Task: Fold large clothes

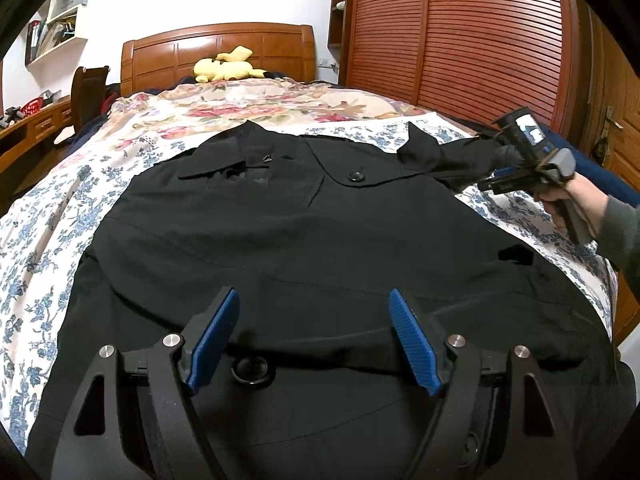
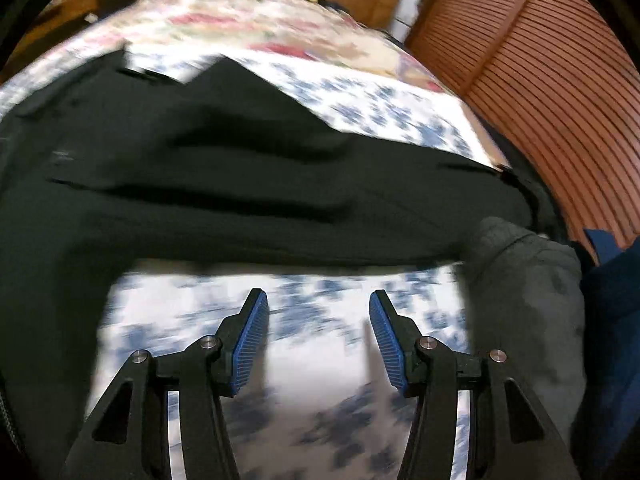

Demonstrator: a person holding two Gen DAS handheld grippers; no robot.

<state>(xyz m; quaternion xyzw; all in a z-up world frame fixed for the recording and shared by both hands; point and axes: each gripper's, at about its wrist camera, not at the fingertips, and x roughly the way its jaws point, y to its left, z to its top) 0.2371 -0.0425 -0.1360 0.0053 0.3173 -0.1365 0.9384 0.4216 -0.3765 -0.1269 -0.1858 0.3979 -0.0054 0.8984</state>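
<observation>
Hovering with its blue-padded jaws spread and nothing between them, the left gripper [image 1: 314,336] is held over the near hem of a large black buttoned coat [image 1: 280,232], which is laid flat on a blue-flowered white bedsheet [image 1: 52,216]. Farther right, the right gripper [image 2: 318,340] is seen parted and empty beside the outstretched sleeve [image 1: 452,160]. A yellow plush toy [image 1: 226,66] is propped by the wooden headboard [image 1: 216,50].
</observation>
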